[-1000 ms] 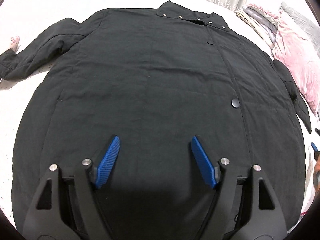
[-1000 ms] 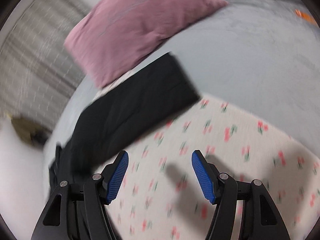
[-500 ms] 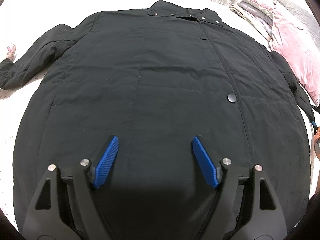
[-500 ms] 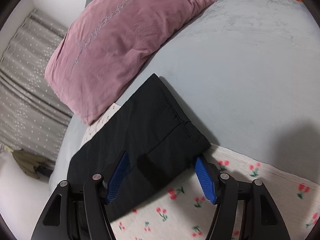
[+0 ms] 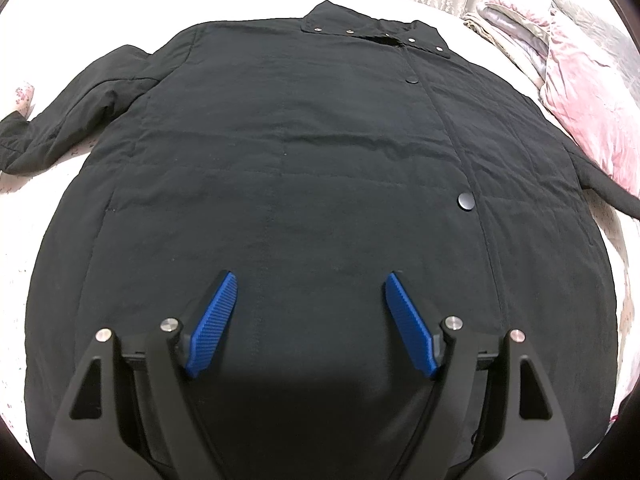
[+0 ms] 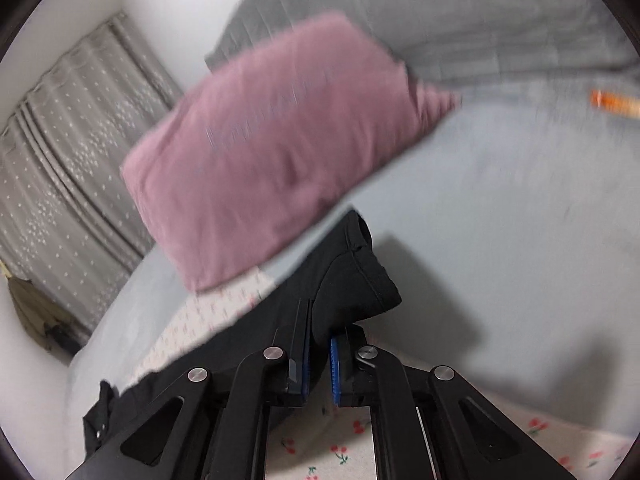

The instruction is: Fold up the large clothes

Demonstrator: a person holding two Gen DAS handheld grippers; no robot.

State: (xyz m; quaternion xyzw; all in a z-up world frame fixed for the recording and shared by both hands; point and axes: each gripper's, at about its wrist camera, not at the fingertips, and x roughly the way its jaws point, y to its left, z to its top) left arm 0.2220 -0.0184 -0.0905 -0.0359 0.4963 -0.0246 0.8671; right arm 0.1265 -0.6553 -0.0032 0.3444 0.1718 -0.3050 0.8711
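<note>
A large black coat point(image 5: 304, 168) lies spread flat, front up, on the bed, collar at the far side and both sleeves out to the sides. My left gripper point(image 5: 310, 284) is open and empty, hovering above the coat's lower middle. In the right wrist view my right gripper point(image 6: 319, 340) is shut on the cuff end of the coat's right sleeve point(image 6: 356, 280) and holds it lifted off the bed; the cuff sticks out past the fingertips.
A pink pillow point(image 6: 276, 148) lies just beyond the held sleeve, also seen in the left wrist view point(image 5: 588, 92). The bed has a cherry-print sheet point(image 6: 360, 452) and a grey blanket point(image 6: 520, 220). Curtains point(image 6: 68, 152) hang behind.
My right gripper moved onto the sleeve cuff, closed on it and lifted it. My left gripper stayed open over the coat, drifting slightly.
</note>
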